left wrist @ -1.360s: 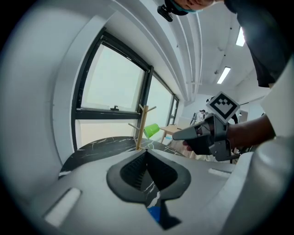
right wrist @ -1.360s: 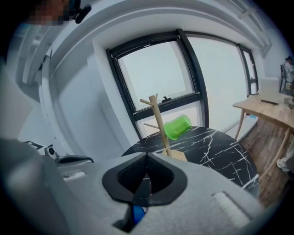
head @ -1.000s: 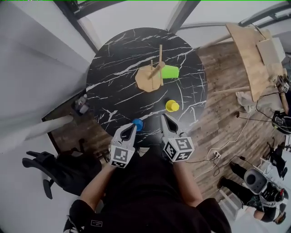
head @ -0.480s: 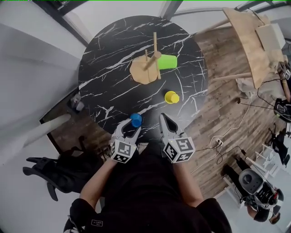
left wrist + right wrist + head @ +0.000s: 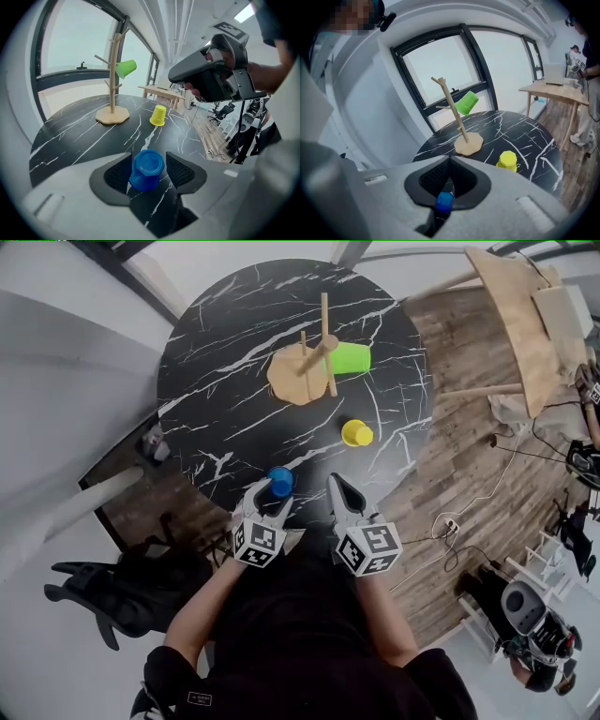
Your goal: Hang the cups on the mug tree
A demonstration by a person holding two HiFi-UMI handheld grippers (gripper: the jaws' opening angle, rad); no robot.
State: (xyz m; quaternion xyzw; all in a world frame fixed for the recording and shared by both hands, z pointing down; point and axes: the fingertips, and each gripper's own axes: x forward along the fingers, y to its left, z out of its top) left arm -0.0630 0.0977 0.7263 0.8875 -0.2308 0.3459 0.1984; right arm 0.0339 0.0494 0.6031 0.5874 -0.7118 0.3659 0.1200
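The left tool (image 5: 274, 501) had just been opening its jaws; they stood wide, flanking the small blue plastic cup (image 5: 147, 168), ungripped and upside down at the near edge of the black marbled surface (image 5: 234, 381). The right tool (image 5: 339, 491), shut and empty, hung beside it.

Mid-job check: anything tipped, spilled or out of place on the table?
Nothing stands out. The mug tree stands upright with the green cup hung on it; the yellow cup and blue cup sit upside down on the table.

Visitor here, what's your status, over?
Left claw just opened, straddling upside-down blue plastic cup, not gripping. Right claw shut, empty. Green plastic cup already on wooden mug tree. Path clear.
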